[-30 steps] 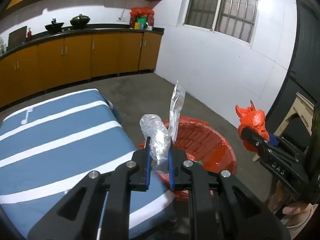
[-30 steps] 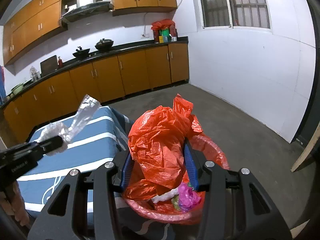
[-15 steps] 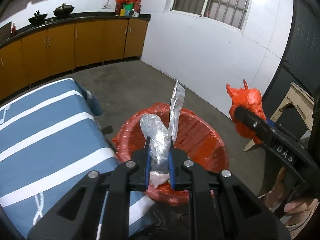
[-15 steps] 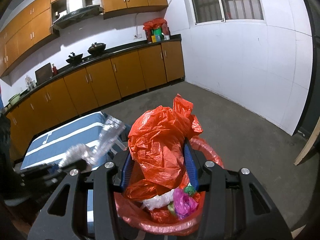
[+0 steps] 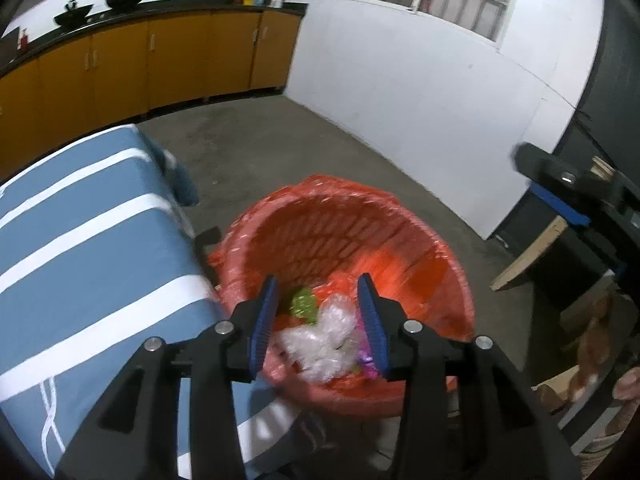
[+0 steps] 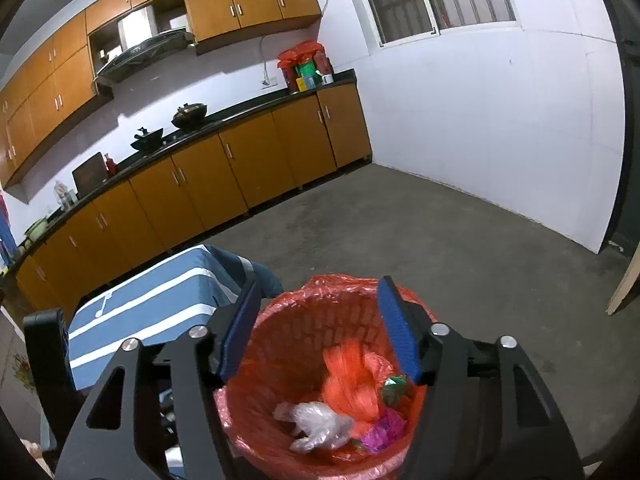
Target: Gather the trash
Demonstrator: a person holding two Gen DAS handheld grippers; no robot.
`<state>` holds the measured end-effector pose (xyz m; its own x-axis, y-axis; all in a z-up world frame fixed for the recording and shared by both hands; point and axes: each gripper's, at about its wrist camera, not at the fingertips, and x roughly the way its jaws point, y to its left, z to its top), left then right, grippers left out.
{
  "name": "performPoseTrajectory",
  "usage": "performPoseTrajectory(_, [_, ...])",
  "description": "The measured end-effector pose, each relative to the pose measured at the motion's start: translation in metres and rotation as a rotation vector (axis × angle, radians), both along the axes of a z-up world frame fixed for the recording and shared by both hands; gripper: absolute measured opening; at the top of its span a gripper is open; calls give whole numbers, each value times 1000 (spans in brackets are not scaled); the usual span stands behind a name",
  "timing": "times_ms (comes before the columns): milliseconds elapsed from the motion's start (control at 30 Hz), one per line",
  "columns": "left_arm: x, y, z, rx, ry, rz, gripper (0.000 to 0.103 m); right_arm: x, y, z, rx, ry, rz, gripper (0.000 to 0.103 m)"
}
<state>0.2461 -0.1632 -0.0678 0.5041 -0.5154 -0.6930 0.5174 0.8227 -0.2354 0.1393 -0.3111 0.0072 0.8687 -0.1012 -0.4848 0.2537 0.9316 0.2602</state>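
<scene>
A round bin lined with a red bag (image 5: pixel 400 240) stands on the floor beside the table; it also shows in the right wrist view (image 6: pixel 304 320). Inside lie a crumpled clear plastic wrapper (image 5: pixel 324 340) (image 6: pixel 316 424), a red plastic bag (image 6: pixel 352 384), and green and pink scraps. My left gripper (image 5: pixel 320 316) is open and empty right above the bin. My right gripper (image 6: pixel 320 328) is open and empty above the bin too. The right gripper's blue pad also shows in the left wrist view (image 5: pixel 560 200) at the right.
A table with a blue and white striped cloth (image 5: pixel 80 248) (image 6: pixel 160 296) stands left of the bin. Orange kitchen cabinets (image 6: pixel 240 168) run along the far wall. A wooden board (image 5: pixel 528 252) leans at the right. Grey concrete floor (image 6: pixel 420 224) lies beyond the bin.
Both grippers opened over the bin. The clear wrapper dropped from the left gripper and the red bag from the right gripper; both now lie in the bin.
</scene>
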Motion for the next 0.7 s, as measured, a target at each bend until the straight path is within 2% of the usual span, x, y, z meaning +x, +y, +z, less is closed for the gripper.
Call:
performPoseTrajectory(67, [-5,12,3,9,-28,28,50,-9,5,0,-31,-1,-8,72])
performPoseTrajectory(100, [-11,20,7,18,-64,48,53,-16,8,1,-61,-8,-17,78])
performPoseTrajectory(167, [-23,33,14,30,-129,80,68,-27,15,1,-121,-21,-35,87])
performPoseTrajectory(233, [-36,47,23,40,-183,109,74,-39,22,4,-180,-26,-61,94])
performPoseTrajectory(400, [-72,89,45,59,-297,226,88,-65,34,9,-202,-49,-93,101])
performPoseTrajectory(533, [-102,122,61,81,-383,340,99,-75,49,16,-230,-40,-112,101])
performPoseTrajectory(700, [-140,157,74,114,-444,457,99,-95,84,17,-286,-58,-82,101])
